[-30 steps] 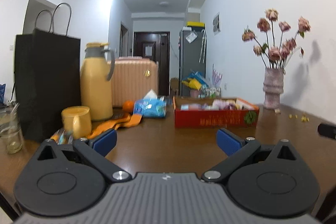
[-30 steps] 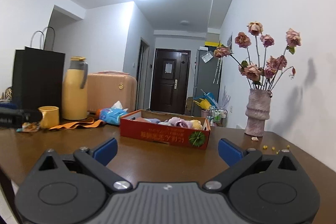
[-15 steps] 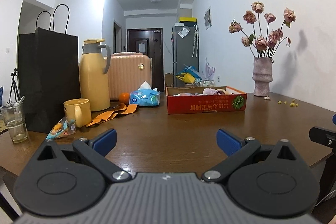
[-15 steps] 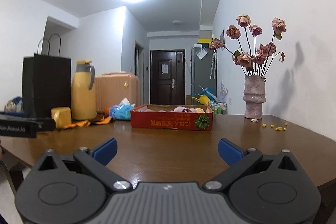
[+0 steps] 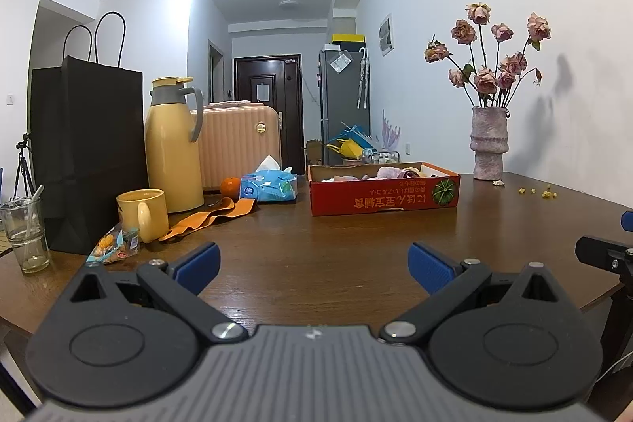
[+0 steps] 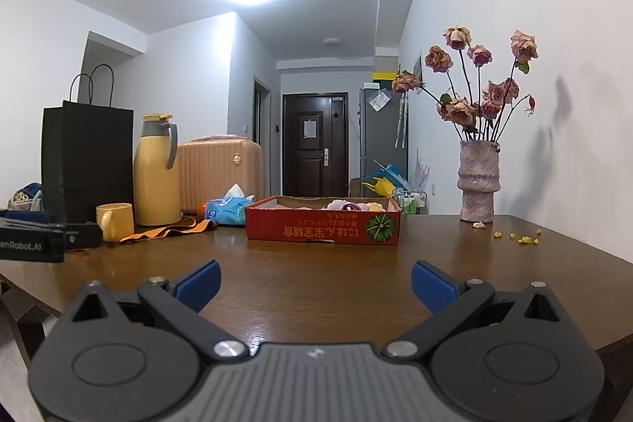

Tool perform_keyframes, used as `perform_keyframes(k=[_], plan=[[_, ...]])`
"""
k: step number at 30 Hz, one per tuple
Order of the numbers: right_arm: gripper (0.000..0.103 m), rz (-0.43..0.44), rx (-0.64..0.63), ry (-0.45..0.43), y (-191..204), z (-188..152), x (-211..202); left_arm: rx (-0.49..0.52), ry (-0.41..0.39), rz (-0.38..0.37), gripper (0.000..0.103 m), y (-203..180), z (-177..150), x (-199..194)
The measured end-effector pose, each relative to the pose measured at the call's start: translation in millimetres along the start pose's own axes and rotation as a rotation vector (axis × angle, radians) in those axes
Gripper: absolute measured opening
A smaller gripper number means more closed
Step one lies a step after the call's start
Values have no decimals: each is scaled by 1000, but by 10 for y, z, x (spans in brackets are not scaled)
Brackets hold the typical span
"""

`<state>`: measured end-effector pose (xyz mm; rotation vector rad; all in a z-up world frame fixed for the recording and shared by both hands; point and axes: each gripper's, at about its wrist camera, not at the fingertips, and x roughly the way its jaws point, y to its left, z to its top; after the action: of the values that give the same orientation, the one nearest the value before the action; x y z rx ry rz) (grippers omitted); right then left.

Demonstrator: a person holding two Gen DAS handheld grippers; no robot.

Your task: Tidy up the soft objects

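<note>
Near the table (image 5: 316,263) edge, I hold both grippers, left (image 5: 314,262) and right (image 6: 315,281), spread and empty, facing the far red box (image 6: 322,228) of soft items, ready to reach.

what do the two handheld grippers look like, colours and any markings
Both look alike: the left gripper and right gripper have matte black bodies, round pivot discs with silver screws, a ribbed grey centre plate, and blue ribbed pads on the fingers. In the right view, the left unit's side carries white lettering ending "enRobot.AI". No hands or sleeves are visible.

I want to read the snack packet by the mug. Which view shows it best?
The left wrist view: the snack packet lies in plain sight beside the yellow mug. In the right wrist view, the left gripper's body hides that spot; only the mug shows.
</note>
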<state>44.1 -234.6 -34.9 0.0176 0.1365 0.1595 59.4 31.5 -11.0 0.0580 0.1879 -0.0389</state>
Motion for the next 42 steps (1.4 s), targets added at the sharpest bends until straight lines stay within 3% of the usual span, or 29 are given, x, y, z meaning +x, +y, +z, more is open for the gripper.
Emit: perform_keyframes(k=[42], plan=[[103, -1, 16, 6, -36, -11, 29, 3, -6, 6, 103, -20, 10, -13]])
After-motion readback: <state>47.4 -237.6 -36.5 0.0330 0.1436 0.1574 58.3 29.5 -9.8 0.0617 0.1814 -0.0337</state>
